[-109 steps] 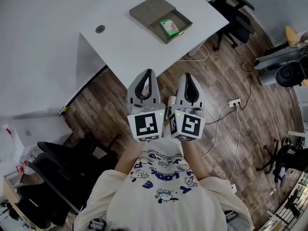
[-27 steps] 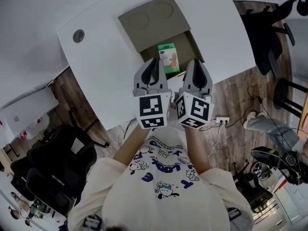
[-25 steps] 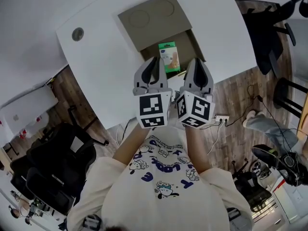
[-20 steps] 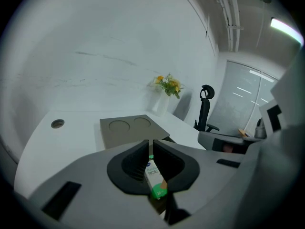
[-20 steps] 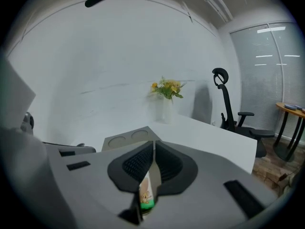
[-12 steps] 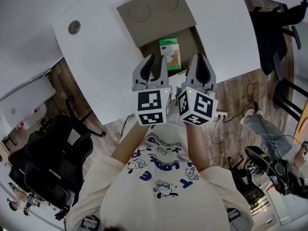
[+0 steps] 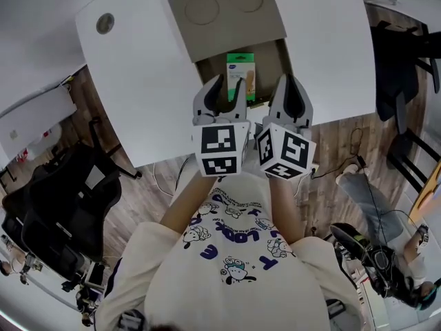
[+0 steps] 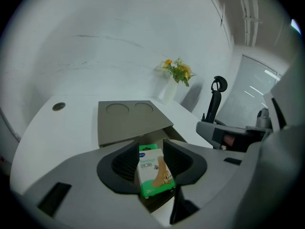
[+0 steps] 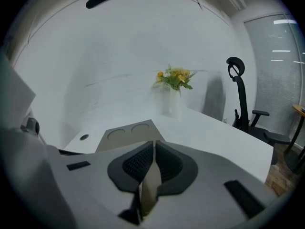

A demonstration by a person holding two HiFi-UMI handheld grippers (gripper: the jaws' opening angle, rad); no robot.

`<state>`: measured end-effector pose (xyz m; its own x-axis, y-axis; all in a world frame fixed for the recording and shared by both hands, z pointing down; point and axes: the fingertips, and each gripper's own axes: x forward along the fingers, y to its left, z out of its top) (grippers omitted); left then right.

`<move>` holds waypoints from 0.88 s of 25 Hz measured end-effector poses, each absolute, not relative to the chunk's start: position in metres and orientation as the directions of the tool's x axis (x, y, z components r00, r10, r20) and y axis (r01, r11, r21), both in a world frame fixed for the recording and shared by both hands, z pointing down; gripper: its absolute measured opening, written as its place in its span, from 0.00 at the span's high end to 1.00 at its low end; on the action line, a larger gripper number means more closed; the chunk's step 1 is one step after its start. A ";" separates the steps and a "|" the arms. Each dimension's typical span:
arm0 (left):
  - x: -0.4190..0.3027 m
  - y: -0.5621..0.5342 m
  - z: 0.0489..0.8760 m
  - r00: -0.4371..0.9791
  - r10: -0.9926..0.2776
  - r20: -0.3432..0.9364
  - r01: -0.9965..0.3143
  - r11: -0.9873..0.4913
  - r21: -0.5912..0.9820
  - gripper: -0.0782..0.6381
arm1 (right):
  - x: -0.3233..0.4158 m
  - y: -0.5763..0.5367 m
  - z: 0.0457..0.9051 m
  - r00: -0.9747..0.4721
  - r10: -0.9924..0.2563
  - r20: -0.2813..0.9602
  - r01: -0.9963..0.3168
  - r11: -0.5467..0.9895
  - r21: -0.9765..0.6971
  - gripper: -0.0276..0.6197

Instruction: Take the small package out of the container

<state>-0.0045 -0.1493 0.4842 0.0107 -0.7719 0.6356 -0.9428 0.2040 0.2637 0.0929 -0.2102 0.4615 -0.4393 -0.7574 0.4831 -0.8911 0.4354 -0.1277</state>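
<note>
A flat tan container (image 7: 274, 59) lies on the white table (image 7: 151, 81), its lid (image 7: 226, 14) swung open to the far side. A small green package (image 7: 240, 74) lies in its tray. My left gripper (image 7: 224, 83) hovers at the tray's near edge. Its jaws are opening, and in the left gripper view the package (image 8: 155, 171) shows through the gap between them, with neither pad pressing on it. My right gripper (image 7: 288, 80) hangs beside it over the tray's right part. In the right gripper view the right gripper (image 9: 154, 144) is shut with nothing held.
A round cable hole (image 7: 105, 23) sits in the table at the far left. A vase of flowers (image 8: 177, 73) stands at the table's far end. Black office chairs (image 7: 55, 205) stand on the wooden floor left of the table, another chair (image 7: 406, 67) to the right.
Both grippers have come forward over the table's near edge to the open container. The left jaws, closed a second ago, now stand apart around the view of the package.
</note>
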 end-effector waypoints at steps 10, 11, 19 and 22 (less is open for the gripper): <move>0.012 -0.162 0.509 0.005 -0.716 0.698 -0.939 0.237 0.250 0.55 | 0.099 -0.226 0.474 -0.488 -0.713 0.503 -0.864 0.477 -0.163 0.91; 0.012 -0.163 0.510 0.001 -0.712 0.702 -0.938 0.242 0.247 0.54 | 0.100 -0.227 0.475 -0.491 -0.709 0.506 -0.862 0.479 -0.166 0.91; 0.008 -0.156 0.529 -0.030 -0.621 0.784 -0.941 0.282 0.188 0.48 | 0.096 -0.226 0.482 -0.509 -0.683 0.524 -0.849 0.500 -0.173 0.91; 0.012 -0.160 0.538 -0.024 -0.584 0.811 -0.933 0.303 0.191 0.46 | 0.099 -0.234 0.487 -0.520 -0.666 0.535 -0.841 0.509 -0.184 0.91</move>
<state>0.0122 -0.1601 0.5380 -0.0236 -0.5843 0.8112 -0.9334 0.3034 0.1914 0.0990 -0.2339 0.4875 -0.5199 -0.6660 0.5349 -0.8410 0.5088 -0.1840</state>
